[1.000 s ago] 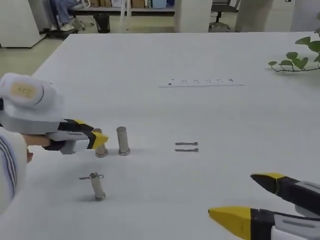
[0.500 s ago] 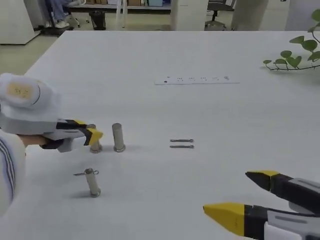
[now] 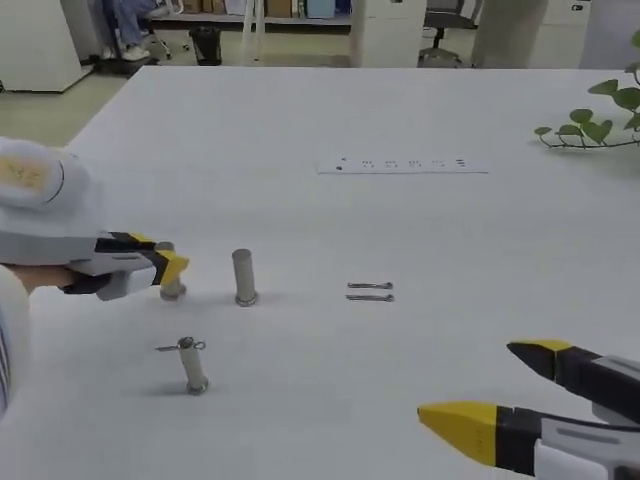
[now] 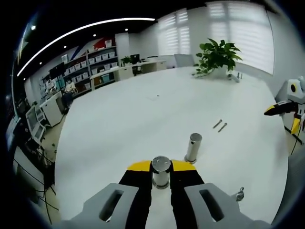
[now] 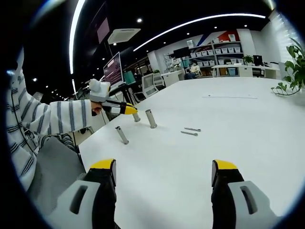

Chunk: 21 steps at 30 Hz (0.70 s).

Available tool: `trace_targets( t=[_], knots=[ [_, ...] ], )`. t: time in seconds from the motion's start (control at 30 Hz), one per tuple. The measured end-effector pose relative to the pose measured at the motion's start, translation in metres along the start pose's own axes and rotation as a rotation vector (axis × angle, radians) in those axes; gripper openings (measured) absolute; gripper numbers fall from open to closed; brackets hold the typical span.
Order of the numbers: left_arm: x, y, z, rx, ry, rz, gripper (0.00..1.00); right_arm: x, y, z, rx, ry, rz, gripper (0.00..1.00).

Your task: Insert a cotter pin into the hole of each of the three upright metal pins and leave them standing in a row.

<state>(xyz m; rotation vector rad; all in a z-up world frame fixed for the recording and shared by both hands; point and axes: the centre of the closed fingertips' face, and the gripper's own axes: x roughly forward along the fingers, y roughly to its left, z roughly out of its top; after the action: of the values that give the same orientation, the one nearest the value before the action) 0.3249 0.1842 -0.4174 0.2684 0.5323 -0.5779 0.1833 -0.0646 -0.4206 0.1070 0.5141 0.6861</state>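
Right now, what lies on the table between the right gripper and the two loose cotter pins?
Nothing. The table between the right gripper and the cotter pins is bare; the head view and right gripper view both show it.

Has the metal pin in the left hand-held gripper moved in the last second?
Yes. In the head view the left hand-held gripper has taken the gripped pin leftward, widening its gap from the free upright pin beside it.

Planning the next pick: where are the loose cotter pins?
Head view: cotter pins lie side by side on the table, right of the nearest upright pin.
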Motion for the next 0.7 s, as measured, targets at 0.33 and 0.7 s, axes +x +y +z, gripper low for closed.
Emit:
trace_targets(
  t=[0.33, 0.7],
  knots=[
    [-0.027, -0.025, 0.042, -0.047, -0.089, -0.081, 0.09, 0.001, -0.001, 0.008, -0.013, -0.009, -0.002, 0.81],
    [-0.041, -0.072, 0.069, 0.092, -0.142, -0.198, 0.09, 0.002, 0.007, 0.004, -0.027, 0.014, 0.021, 0.81]
  ],
)
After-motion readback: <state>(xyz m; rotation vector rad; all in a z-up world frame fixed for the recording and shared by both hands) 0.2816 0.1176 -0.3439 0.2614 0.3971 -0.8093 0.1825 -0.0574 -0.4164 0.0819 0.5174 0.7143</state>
